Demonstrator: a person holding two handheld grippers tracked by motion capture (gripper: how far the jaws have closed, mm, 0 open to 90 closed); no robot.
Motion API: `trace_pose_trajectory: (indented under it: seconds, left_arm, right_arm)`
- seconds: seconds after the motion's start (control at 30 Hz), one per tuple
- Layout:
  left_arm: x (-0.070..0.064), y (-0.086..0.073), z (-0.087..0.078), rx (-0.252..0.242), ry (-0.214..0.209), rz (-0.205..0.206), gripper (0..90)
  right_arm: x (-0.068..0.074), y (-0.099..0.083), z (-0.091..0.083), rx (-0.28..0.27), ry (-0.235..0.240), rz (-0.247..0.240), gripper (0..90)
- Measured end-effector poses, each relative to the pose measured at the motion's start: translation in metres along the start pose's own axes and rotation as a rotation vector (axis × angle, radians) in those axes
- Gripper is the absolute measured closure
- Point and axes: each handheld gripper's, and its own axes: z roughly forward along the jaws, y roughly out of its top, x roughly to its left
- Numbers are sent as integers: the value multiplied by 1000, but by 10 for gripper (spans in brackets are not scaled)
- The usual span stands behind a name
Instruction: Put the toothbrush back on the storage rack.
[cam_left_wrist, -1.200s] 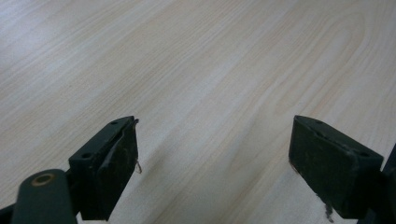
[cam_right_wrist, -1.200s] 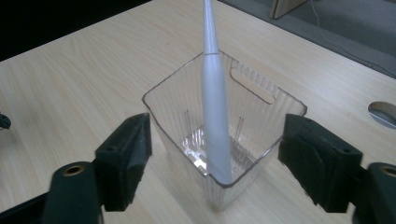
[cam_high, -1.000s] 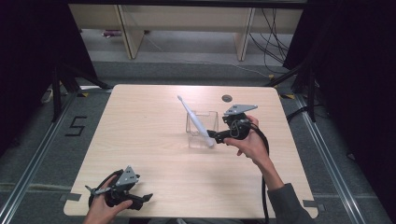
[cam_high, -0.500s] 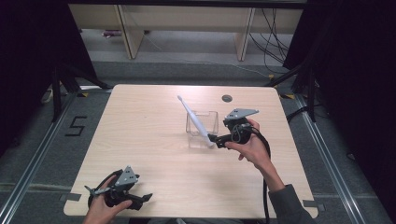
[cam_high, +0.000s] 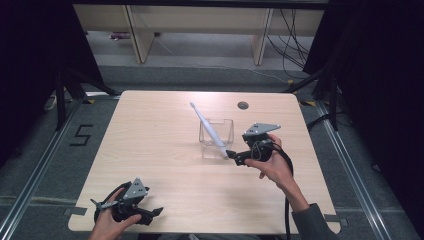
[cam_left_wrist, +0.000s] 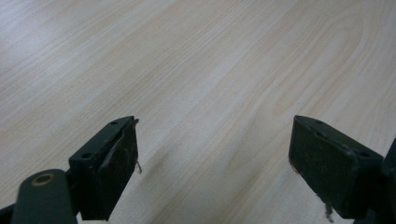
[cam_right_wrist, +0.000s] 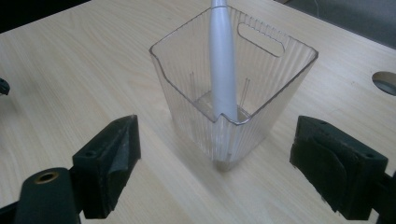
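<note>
In the high view, the toothbrush leans in the clear cup at centre, the right gripper just beside it. The left gripper view shows the left gripper spread wide over bare table. The right gripper view shows parted jaws facing the cup; a nudge could tip it.

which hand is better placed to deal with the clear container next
Right. The right hand-held gripper sits open just beside the clear container holding the white toothbrush. The left hand-held gripper is open at the table's near edge, far away.
</note>
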Motion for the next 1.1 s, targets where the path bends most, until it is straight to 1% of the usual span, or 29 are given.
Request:
trace_pose_trajectory:
  seconds: [0.03, 0.07, 0.1, 0.13, 0.17, 0.27, 0.3, 0.33, 0.37, 0.4, 0.43, 0.47, 0.5, 0.53, 0.57, 0.6, 0.63, 0.67, 0.7, 0.73, 0.77, 0.8, 0.87, 0.9, 0.93, 0.97, 1.0, 1.07, 1.1]
  left_arm:
    - [0, 0, 0, -3, -1, 2, 153]
    - [0, 0, 0, -3, -2, 2, 154]
    - [0, 0, 0, -3, -2, 1, 153]
    - [0, 0, 0, -4, -2, -5, 153]
    - [0, 0, -1, -1, -2, 8, 153]
    - [0, 1, -1, -11, -2, -1, 153]
    - [0, 0, -1, -10, -2, -1, 153]
    - [0, 0, -1, -9, -2, -1, 153]
    - [-1, 0, 0, -10, -3, -2, 153]
    - [-1, 0, -1, -10, -6, -2, 153]
    - [-1, 0, 0, -11, -4, -3, 153]
    - [-1, 1, 0, -11, -4, -2, 153]
    - [-1, 1, 0, -12, -5, -4, 154]
    - [-1, 1, 0, -13, -4, -4, 154]
    - [-1, 1, 0, -12, -4, -3, 153]
    - [-1, 1, -1, -11, -4, -2, 154]
    - [-1, 0, -1, -12, -4, -3, 153]
    - [-1, 0, 0, -12, -3, -2, 153]
    - [-1, 0, 0, -10, -3, -3, 153]
    - [0, 0, -1, -6, -2, 3, 153]
    - [-1, 0, 0, -10, -3, -3, 153]
    - [-1, 0, 0, -11, -4, -4, 154]
    - [-1, 0, -1, -11, -3, -3, 153]
    - [-1, 0, -1, -11, -3, -3, 154]
    - [-1, 0, -1, -11, -2, -3, 153]
    - [-1, 0, -1, -11, -2, -2, 153]
    - [-1, 0, -1, -11, -1, -1, 153]
    - [-1, 0, -1, -10, -1, -1, 154]
    - [0, 0, -1, -11, 0, -2, 154]
  right_arm:
    - [0, -1, 0, -9, -10, -6, 164]
    - [2, -2, -1, -6, 0, 11, 164]
    - [1, -3, -2, -10, -3, 0, 164]
    - [3, -4, -2, -15, -1, 4, 164]
    - [2, -5, -3, -14, -3, -8, 164]
    - [5, -11, -3, -20, 8, 15, 164]
    - [4, -11, -3, -19, 10, -2, 164]
    - [6, -13, -3, -19, 6, 24, 163]
    - [5, -14, -3, -21, 14, 0, 163]
    - [5, -16, -3, -16, 10, 2, 163]
    - [7, -17, -3, -17, 18, 26, 163]
    - [7, -19, -4, -18, 15, 19, 163]
    - [8, -20, -5, -19, 21, 25, 163]
    - [7, -21, -4, -17, 29, 16, 163]
    - [8, -23, -5, -21, 19, 28, 163]
    - [7, -24, -5, -23, 16, 0, 163]
    - [8, -26, -5, -13, 29, 17, 163]
    - [8, -27, -4, -17, 19, 10, 163]
    - [10, -28, -5, -6, 24, 30, 163]
    - [8, -29, -5, -12, 32, 6, 163]
    - [9, -30, -5, -14, 30, 21, 163]
    - [9, -31, -6, -13, 27, 16, 163]
    - [12, -33, -7, -7, 27, 31, 163]
    - [12, -34, -7, -9, 27, 30, 163]
    - [11, -35, -7, -3, 30, 13, 163]
    - [12, -36, -7, -8, 27, 16, 163]
    - [13, -38, -9, 0, 17, 16, 163]
    - [13, -41, -9, 2, 25, 3, 162]
    - [14, -43, -10, 6, 26, 7, 162]
